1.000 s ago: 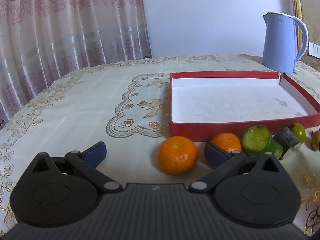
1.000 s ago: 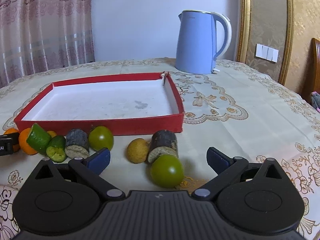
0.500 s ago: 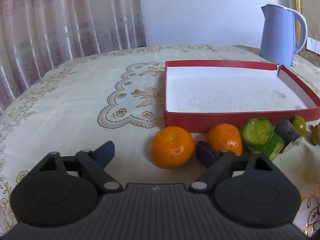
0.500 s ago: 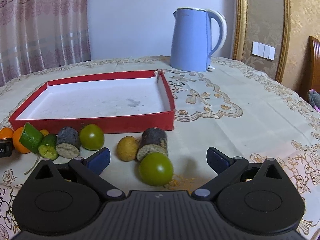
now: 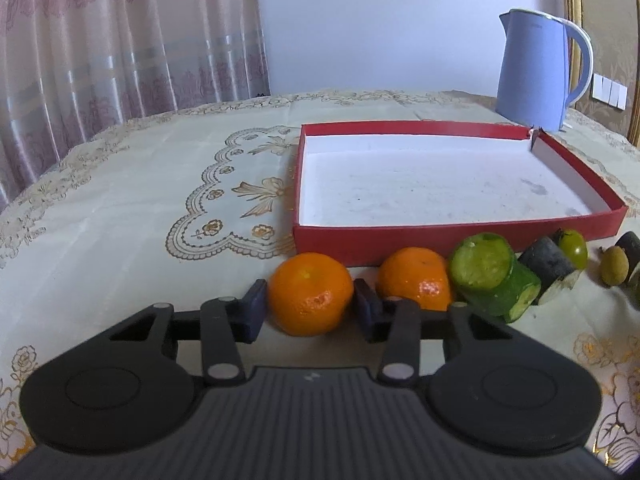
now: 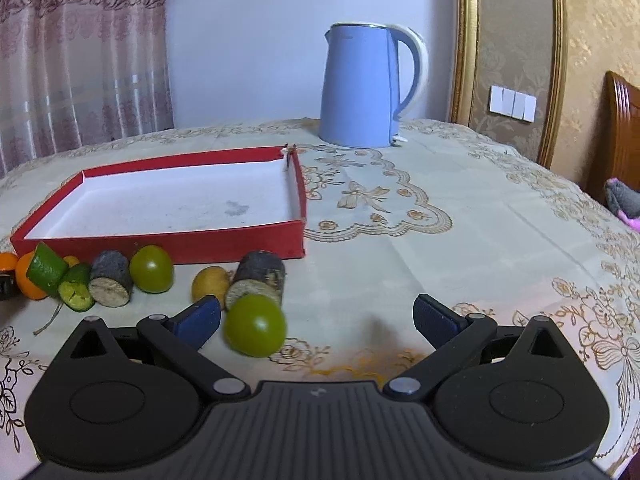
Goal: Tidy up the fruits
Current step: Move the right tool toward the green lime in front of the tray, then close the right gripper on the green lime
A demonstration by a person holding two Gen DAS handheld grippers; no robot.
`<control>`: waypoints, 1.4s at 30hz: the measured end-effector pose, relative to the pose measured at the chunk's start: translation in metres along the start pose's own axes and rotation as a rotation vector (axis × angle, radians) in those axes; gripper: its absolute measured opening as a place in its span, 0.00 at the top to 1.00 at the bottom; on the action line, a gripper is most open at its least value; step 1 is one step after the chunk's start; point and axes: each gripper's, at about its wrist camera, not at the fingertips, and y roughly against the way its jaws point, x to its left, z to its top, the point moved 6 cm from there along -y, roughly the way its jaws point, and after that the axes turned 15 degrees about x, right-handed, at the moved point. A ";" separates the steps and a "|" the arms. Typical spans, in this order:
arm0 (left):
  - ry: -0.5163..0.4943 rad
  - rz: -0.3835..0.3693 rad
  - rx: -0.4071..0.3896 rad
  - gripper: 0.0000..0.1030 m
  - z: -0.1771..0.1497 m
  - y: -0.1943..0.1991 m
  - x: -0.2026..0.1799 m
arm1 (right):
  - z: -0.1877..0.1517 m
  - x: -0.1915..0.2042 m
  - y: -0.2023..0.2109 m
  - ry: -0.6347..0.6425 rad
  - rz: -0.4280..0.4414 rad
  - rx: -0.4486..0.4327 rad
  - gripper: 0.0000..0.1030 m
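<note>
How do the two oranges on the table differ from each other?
The left orange sits between the left gripper fingers, which have just been closing on it; the right orange lies outside them. The left orange has bare cloth on its outer side; the right orange touches a green cut piece. Both are round, orange and outside the red tray.

Glossy plastic kettle (image 6: 362, 88), matt red cardboard tray (image 5: 400, 236), embroidered cloth tablecloth (image 5: 140, 208), dimpled orange (image 5: 310, 294)
</note>
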 end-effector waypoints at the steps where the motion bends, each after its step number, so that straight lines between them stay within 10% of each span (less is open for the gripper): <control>1: 0.005 -0.005 0.002 0.60 0.000 0.000 0.001 | 0.000 -0.002 0.000 0.002 0.003 -0.002 0.00; 17: 0.022 -0.037 0.003 0.60 -0.010 0.012 0.000 | -0.005 0.017 0.002 0.110 0.053 -0.018 0.02; 28: 0.026 -0.042 0.003 0.60 -0.012 0.011 0.001 | -0.004 0.028 -0.011 0.114 0.137 0.052 0.53; 42: 0.040 -0.073 -0.002 0.60 -0.011 0.010 0.004 | -0.002 0.026 -0.014 0.102 0.154 0.058 0.67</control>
